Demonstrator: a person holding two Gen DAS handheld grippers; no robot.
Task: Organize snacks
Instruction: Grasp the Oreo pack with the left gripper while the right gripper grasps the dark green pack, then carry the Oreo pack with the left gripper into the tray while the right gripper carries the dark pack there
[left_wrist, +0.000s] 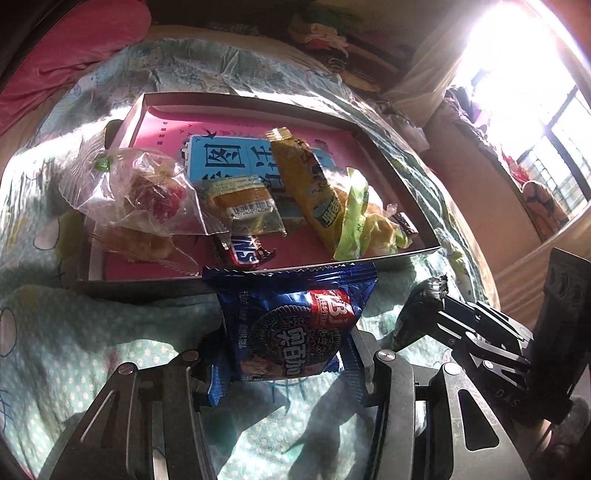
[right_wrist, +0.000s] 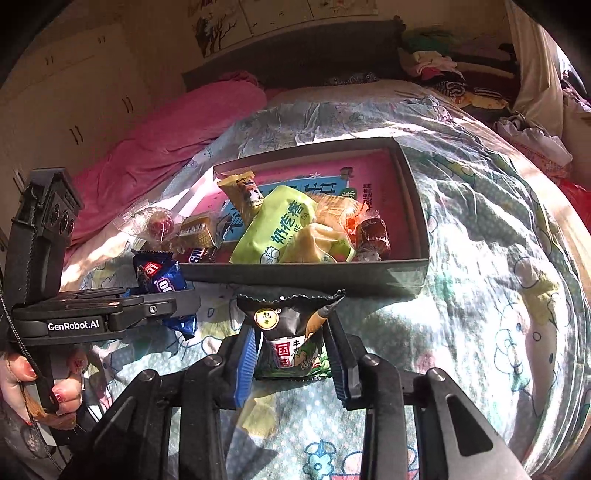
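Now clamped: left gripper (left_wrist: 280, 365) on blue Oreo packet (left_wrist: 291, 328), right gripper (right_wrist: 293, 356) on black snack packet (right_wrist: 291, 332); could slip from glossy wrappers, missing gift box (right_wrist: 406, 273) mid-frame.

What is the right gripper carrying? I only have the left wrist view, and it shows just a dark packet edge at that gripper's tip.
Observer: The right gripper is shut on a black snack packet with a round yellow seal and red-and-white characters.
Operator: Is it over the box yet?
Observer: No. In the right wrist view the packet hangs short of the near wall of the box, above the bedspread.
Operator: Anything in the box's right corner that I can't make out?
Observer: A brown sweet in clear wrap lies beside the green packet.
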